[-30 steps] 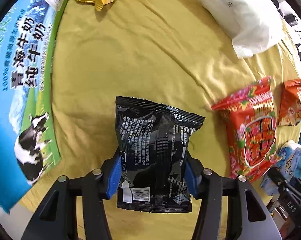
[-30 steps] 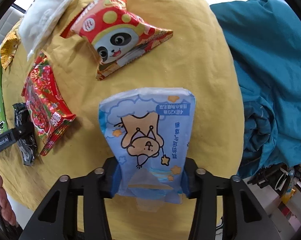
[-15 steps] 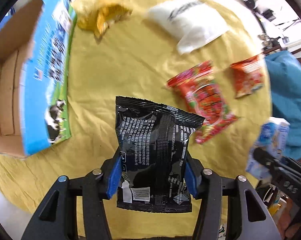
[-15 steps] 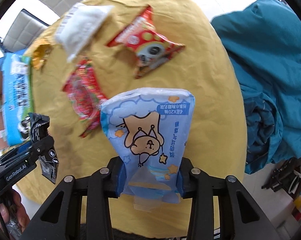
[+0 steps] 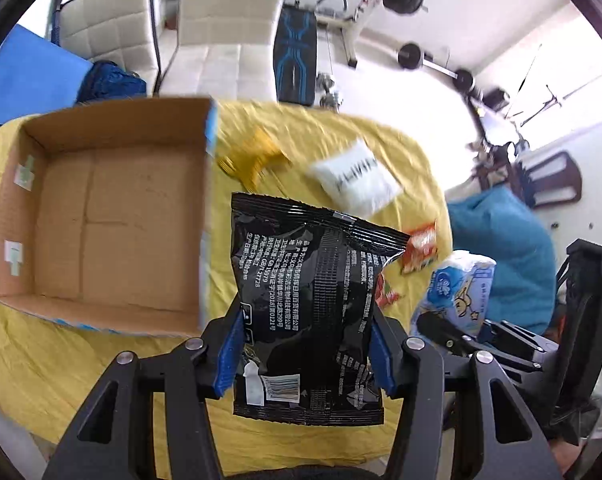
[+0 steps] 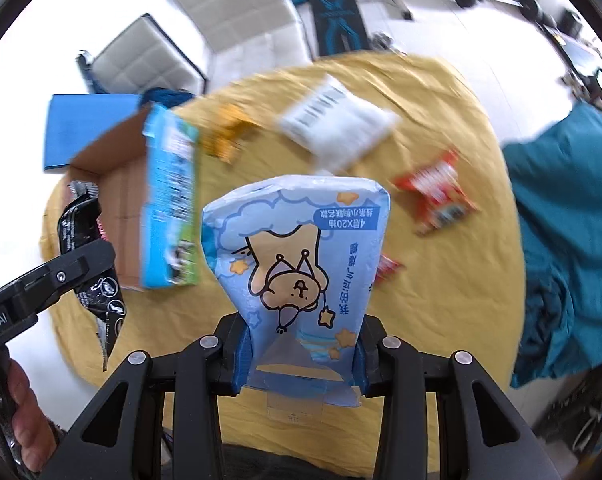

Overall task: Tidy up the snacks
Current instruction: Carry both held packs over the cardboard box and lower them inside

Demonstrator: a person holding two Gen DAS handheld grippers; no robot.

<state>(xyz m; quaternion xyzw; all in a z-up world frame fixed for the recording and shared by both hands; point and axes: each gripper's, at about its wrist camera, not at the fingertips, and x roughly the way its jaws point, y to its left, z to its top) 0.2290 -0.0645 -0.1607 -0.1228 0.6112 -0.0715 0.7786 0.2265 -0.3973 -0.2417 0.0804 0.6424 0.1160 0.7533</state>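
Black foil fills the middle of our left wrist view: the left gripper (image 5: 307,354) is clamped on a black snack bag (image 5: 313,312), its blue pads pressing the bag's two sides while the bag stands upright, lifted above the yellow tablecloth (image 5: 61,360). Just to the left of it we see the open cardboard box (image 5: 101,216) resting on the cloth, its brown floor bare, with a blue printed outer side (image 6: 171,204) showing from our right wrist camera.

Our right gripper (image 6: 299,360) is closed on a light blue pack with a cartoon bear (image 6: 301,264), held upright with its print upside down to us. The same pack appears at the right of the left view (image 5: 459,292).

Left on the cloth, well apart from the box, we see a white pouch (image 6: 337,124), a yellow-orange packet (image 6: 229,128) near the box's far corner, and a red snack bag (image 6: 437,192) toward the right edge; all three are blurred. A second red packet (image 6: 387,268) peeks from behind the blue pack. A teal cloth (image 6: 569,240) lies beside the table, and a hand (image 6: 25,420) grips the left tool's handle.
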